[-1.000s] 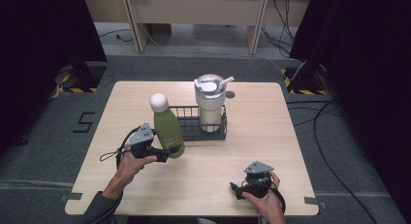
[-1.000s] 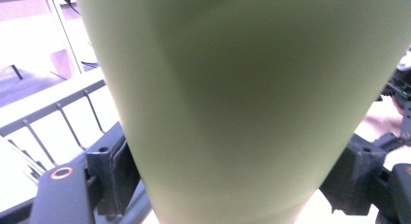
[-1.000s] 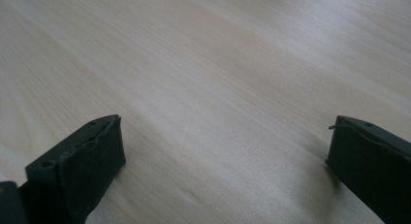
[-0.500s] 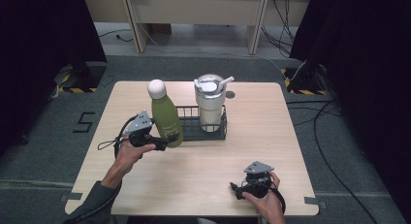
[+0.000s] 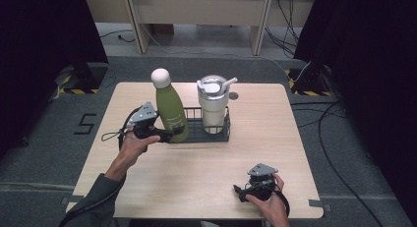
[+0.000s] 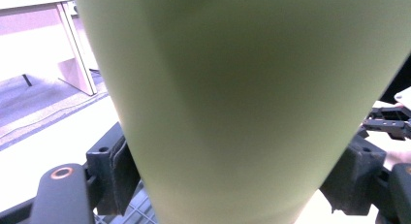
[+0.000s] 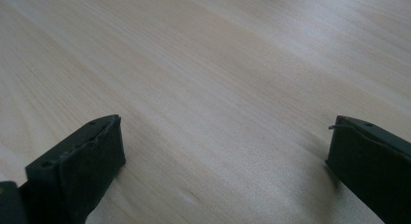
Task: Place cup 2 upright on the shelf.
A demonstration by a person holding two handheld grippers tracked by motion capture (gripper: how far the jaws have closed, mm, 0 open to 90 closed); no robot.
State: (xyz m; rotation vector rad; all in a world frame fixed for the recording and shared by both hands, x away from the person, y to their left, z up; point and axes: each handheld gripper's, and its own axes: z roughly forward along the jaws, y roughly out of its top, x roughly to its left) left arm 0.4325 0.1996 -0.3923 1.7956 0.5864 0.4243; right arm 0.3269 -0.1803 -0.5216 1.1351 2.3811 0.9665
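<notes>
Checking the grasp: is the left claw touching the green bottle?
Touching. In the left gripper view, both jaws of the left claw press the green bottle sides.

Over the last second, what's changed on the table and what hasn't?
The left tool, clamped on the green bottle, has carried it up and toward the black wire rack, where its base now hangs at the rack's left end. The white tumbler stayed in the rack, and the right tool stayed open, low over the table.
</notes>
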